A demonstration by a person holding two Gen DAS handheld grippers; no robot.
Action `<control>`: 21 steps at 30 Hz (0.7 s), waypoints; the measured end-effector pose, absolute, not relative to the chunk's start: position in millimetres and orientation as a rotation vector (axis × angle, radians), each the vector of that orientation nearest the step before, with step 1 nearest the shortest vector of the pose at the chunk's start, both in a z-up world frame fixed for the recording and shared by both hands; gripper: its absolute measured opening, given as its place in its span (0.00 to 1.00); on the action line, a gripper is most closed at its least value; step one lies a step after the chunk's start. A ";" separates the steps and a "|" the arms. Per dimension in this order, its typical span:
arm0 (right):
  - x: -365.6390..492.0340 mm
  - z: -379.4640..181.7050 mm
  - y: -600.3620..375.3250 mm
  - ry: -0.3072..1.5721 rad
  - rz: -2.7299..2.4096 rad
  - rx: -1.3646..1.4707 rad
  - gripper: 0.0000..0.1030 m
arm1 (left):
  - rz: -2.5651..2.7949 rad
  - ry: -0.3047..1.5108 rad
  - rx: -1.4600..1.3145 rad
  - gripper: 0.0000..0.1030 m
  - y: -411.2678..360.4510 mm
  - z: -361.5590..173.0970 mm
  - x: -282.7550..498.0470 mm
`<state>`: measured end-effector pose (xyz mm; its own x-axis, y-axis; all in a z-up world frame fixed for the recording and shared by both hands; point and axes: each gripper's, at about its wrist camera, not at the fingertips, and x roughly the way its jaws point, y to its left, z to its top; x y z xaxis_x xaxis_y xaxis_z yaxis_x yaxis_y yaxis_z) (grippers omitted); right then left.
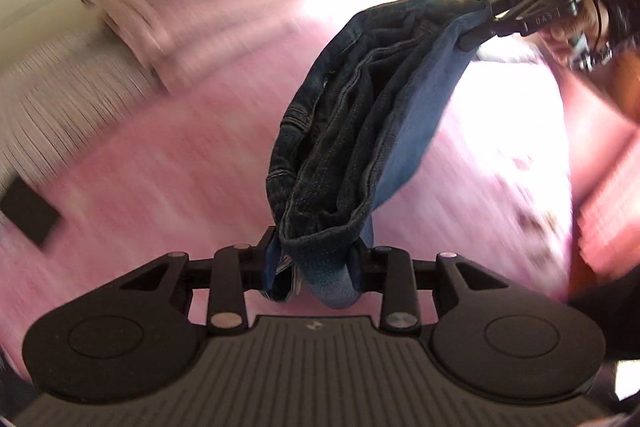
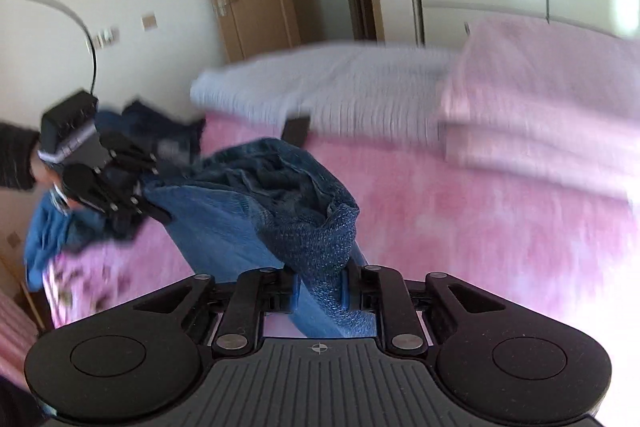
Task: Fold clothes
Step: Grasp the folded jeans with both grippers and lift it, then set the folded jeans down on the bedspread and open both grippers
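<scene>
Left gripper [image 1: 316,259]: clamped on one end of the jeans [image 1: 352,115], thick bunched denim pinched between the fingers, a tail of cloth hanging below them.
Jeans: dark blue denim, lifted clear of the pink bedspread [image 1: 160,167], slung in a sagging band from one claw to the other; several layers gathered lengthwise, paler inner face showing along one edge.
Long axis: runs straight from left gripper to right gripper [image 1: 486,23]; seen from the left wrist view, up and away to the right; seen from the right wrist view, away to the left.
Right gripper: closed on the opposite end of the jeans, a rough knitted-looking hem wedged between the fingers.
Nearer hand: neither, each claw sitting on its own end, the middle of the band hanging between them above the bed.
Other clothes: a second heap of blue cloth [image 2: 52,227] near the bed's edge, behind the left gripper in the right wrist view; a folded pink blanket [image 2: 552,99] and a pale striped cover [image 2: 320,83] farther back.
Blur: heavy streaking in both views, fine folds hard to read.
Stage, as a judgement: garment airborne and stretched end to end; fits either bringing the two ends together for a fold or carrying the band to lay it down.
</scene>
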<state>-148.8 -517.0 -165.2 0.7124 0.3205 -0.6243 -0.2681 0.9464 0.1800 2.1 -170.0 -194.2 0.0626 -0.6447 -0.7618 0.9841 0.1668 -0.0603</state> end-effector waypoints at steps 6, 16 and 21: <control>-269.8 -260.9 -483.6 1.027 0.285 0.077 0.26 | -1.372 0.827 0.726 0.33 -137.1 -253.5 -119.1; -336.3 -300.9 -494.9 1.148 0.252 0.023 0.38 | -1.272 0.780 0.966 0.29 -115.9 -276.7 -199.6; -346.9 -294.6 -495.5 1.119 0.210 0.001 0.61 | -1.234 0.738 0.965 0.29 -108.9 -275.5 -211.4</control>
